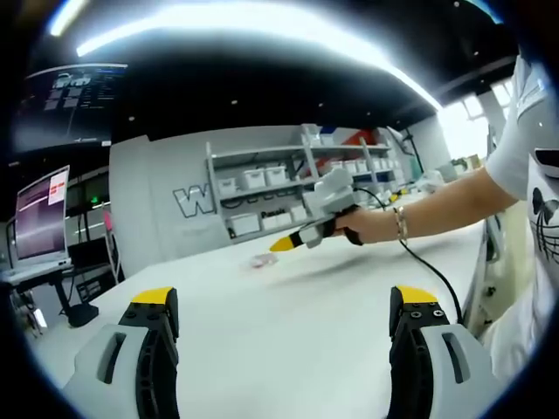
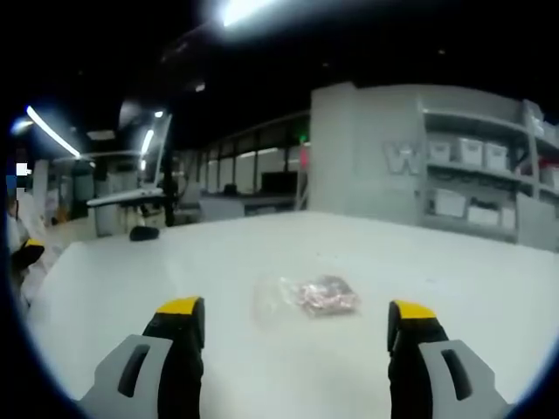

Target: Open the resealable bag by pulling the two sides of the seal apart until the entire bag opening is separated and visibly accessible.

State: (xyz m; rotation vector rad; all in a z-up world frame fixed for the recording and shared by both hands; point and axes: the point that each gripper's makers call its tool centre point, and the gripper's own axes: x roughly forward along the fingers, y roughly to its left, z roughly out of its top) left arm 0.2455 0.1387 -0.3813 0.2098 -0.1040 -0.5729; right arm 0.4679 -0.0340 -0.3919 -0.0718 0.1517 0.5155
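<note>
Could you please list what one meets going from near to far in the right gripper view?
The right gripper's open yellow-tipped jaws → clear resealable plastic bag with pinkish contents on the white table → small dark object at the table's far edge → grey shelving with white bins.

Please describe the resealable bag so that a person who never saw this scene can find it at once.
Look at the large white table. Near its middle, ahead of the right tool, lies the resealable bag. It is small, flat and clear with pinkish contents, the only loose item there.

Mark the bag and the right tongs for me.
resealable bag (image 2: 316,297): right gripper view, on its pinkish contents.
right tongs (image 2: 297,327): right gripper view, midway between the open yellow tips.
</note>
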